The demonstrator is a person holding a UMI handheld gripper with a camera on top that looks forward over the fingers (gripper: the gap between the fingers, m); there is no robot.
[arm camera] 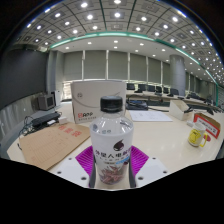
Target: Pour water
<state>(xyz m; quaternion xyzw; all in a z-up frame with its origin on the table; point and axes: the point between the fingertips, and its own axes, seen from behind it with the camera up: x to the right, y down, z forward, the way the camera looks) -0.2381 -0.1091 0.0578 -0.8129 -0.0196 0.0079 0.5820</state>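
Surface: a pale white table (165, 140) carries everything; a brown cardboard sheet (50, 143) lies flat on it, to the left of the fingers.
Room: a large office hall with rows of round ceiling lights (105, 15), grey window blinds, and desks with monitors (150, 90) far behind.
Bottle: a clear plastic water bottle (111, 137) with white cap stands upright between the fingers, water reaching near the neck, its label printed in red and blue.
Gripper: the gripper (110, 160) has its magenta pads (88, 160) close against both bottle sides; I cannot tell if they press.
Box: a white carton (93, 103) stands behind the bottle.
Cup: a yellow cup (196, 137) stands well apart at the right; its contents are hidden.
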